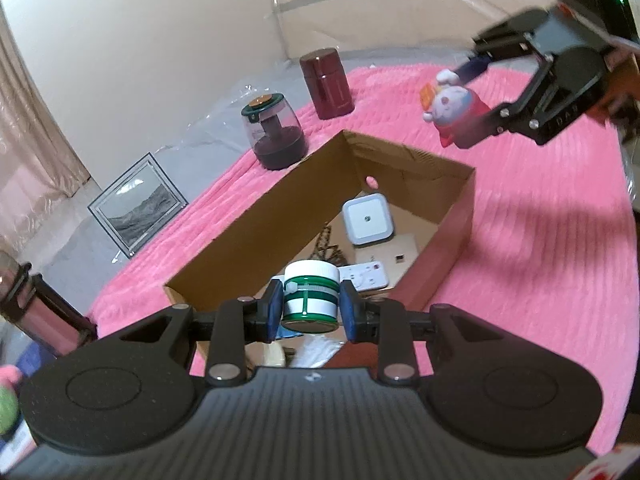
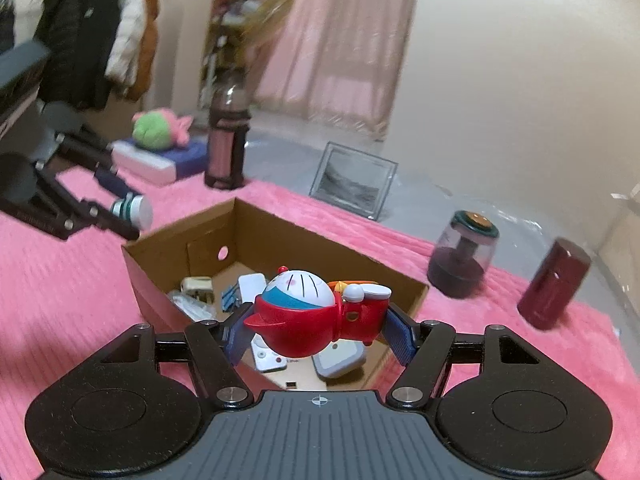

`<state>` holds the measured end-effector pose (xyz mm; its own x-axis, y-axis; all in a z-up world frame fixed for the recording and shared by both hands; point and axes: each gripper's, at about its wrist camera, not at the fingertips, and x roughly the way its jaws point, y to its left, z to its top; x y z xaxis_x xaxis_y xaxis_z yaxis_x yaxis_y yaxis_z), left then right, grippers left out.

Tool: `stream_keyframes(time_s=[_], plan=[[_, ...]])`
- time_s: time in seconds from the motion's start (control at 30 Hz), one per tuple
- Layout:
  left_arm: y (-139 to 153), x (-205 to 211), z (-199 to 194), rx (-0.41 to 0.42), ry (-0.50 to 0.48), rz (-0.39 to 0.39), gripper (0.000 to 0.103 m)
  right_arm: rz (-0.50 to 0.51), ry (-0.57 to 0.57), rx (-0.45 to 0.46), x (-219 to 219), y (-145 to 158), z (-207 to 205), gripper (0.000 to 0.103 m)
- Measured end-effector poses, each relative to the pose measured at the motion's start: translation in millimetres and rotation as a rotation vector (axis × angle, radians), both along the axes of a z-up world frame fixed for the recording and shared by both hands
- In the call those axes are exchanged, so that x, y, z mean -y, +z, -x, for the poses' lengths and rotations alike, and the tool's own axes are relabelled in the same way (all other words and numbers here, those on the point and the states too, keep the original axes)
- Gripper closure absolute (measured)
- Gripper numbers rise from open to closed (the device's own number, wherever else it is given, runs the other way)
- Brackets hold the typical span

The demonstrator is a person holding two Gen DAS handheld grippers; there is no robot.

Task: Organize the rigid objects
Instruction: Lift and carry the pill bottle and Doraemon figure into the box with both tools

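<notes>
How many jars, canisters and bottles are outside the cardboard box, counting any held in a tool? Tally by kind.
Jars: 2, a green-and-white jar in the left tool and a domed jar
Canisters: 1, the dark red canister
Bottles: 1, the pink bottle
Total: 4

Open-topped brown cardboard box (image 2: 276,236) clear from above; its floor crowded with small items. Clear domed jar (image 1: 276,136), maroon canister (image 1: 326,82) stand just beyond its far wall.

The box (image 2: 280,236) is sitting mid-blanket (image 2: 60,272), the jar (image 2: 464,256) and canister (image 2: 554,288) standing right of it, the frame (image 2: 352,180) leaning behind.
</notes>
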<state>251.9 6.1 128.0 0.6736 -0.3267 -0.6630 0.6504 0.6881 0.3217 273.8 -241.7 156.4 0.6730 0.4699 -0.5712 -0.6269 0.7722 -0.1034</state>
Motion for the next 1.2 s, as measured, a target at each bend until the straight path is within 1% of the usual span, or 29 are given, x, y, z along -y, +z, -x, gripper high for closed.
stream_keyframes(time_s=[0.1, 0.2, 0.33, 0.4, 0.53, 0.7, 0.83, 1.0, 1.2], plan=[[0.8, 0.7, -10.1, -0.011, -0.015, -0.030, 0.078, 0.049, 0.048, -0.030, -8.7, 0.5, -16.8, 0.038], [-1.5, 5.3, -22.0, -0.031, -0.031, -0.061, 0.078, 0.085, 0.086, -0.079, -17.0, -3.7, -34.5, 0.038], [-12.2, 11.7, -38.6, -0.064, -0.048, -0.115, 0.078, 0.142, 0.123, -0.131, -32.0, -12.7, -53.3, 0.038], [-17.9, 13.7, -47.2, -0.085, -0.048, -0.127, 0.078, 0.174, 0.144, -0.156, -40.3, -19.5, -61.8, 0.038], [-29.4, 16.3, -63.5, -0.129, -0.051, -0.138, 0.078, 0.225, 0.175, -0.197, -55.0, -32.1, -76.8, 0.038], [-43.2, 19.6, -84.0, -0.193, -0.053, -0.134, 0.078, 0.273, 0.183, -0.274, -67.0, -49.3, -98.8, 0.038], [-56.3, 22.0, -101.7, -0.242, -0.048, -0.134, 0.078, 0.316, 0.199, -0.312, -74.9, -62.0, -113.2, 0.038], [-71.1, 26.5, -114.3, -0.280, -0.050, -0.145, 0.078, 0.388, 0.237, -0.334, -86.6, -77.6, -123.8, 0.038], [-87.1, 30.4, -123.2, -0.322, -0.048, -0.140, 0.078, 0.442, 0.271, -0.362, -98.3, -96.1, -131.3, 0.038]])
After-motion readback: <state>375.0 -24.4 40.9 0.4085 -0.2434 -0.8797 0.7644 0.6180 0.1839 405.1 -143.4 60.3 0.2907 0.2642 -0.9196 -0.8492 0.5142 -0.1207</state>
